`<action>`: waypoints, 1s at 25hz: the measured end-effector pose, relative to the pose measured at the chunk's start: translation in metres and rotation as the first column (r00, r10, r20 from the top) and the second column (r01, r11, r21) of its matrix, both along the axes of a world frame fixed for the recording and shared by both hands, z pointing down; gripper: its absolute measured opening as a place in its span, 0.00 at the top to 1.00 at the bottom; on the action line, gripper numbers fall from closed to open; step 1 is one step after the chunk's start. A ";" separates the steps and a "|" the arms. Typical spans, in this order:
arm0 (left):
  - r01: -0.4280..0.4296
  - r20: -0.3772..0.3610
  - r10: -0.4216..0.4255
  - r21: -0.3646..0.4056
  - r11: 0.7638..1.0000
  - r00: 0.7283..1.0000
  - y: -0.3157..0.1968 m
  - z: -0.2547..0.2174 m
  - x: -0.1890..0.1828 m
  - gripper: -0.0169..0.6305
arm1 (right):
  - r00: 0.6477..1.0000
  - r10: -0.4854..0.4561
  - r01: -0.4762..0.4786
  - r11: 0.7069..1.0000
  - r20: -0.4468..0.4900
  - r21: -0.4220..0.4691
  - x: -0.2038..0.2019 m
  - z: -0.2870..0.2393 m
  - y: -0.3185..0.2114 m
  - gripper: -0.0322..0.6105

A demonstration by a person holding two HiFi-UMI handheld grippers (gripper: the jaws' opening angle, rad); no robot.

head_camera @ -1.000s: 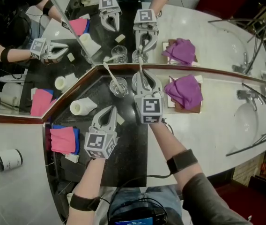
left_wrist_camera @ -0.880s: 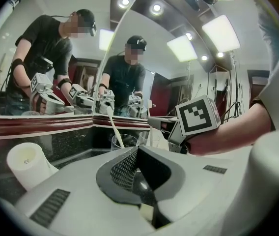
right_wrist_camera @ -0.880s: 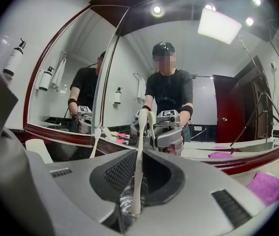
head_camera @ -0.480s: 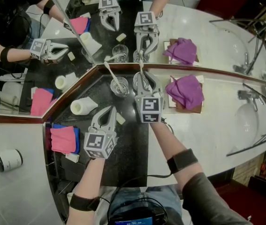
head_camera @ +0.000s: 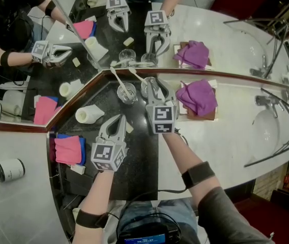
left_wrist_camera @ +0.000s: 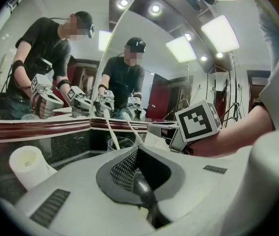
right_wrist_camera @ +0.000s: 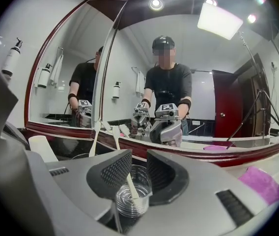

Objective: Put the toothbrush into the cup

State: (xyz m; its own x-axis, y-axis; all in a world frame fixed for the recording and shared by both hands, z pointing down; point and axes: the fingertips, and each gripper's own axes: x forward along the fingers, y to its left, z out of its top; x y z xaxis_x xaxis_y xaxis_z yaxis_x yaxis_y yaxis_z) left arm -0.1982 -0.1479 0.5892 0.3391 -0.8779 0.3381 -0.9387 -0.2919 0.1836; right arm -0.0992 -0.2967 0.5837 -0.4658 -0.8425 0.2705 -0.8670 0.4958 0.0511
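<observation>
**Toothbrush in cup: right tool releasing**

Toothbrush [right_wrist_camera: 129, 186]: white. Its foot stands inside the cup [right_wrist_camera: 122, 203], a clear glass, and its handle leans out over the cup's rim.

Right gripper [right_wrist_camera: 138, 165]: jaws part-way apart, one on each side of the cup. They have just been opening. Cup and handle lie between the jaws, and the pads press on neither.

Left gripper [left_wrist_camera: 137, 152]: jaws together, nothing held. It hangs left of the cup, on the person's side.

Second glass [head_camera: 126, 94]: just left of the cup, holding its own brush [head_camera: 115, 78].

Purple cloth [head_camera: 198, 96]: right of the cup, apart from it.

Hazards (judged):
- The jaws straddle the cup, so a crooked withdrawal could snag a pad on the rim or the handle and tip the cup.
- The handle leans toward the second glass, so a knock could send the brush against that glass or out of the cup.
- The placing itself looks done. The risk now lies in backing away.

View notes:
- The right gripper view alone shows the brush's foot inside the cup and the gap at each pad.
- In the head view the tool's body covers that gap, but this view gives the lean of the handle, the neighbouring glass and the cloth.
- The left gripper view confirms that its own jaws are closed on nothing.
</observation>
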 end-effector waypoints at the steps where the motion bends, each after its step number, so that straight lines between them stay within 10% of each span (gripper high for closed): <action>1: 0.001 0.000 -0.001 0.002 1.000 1.000 0.001 -0.004 0.002 0.97 | 1.000 -0.007 0.007 1.000 0.004 -0.002 0.001 -0.004 0.003 0.77; 25: 0.059 0.048 -0.061 0.035 0.998 0.997 0.107 -0.105 0.065 0.97 | 0.950 -0.310 0.310 0.941 0.024 -0.138 0.137 -0.108 0.179 0.92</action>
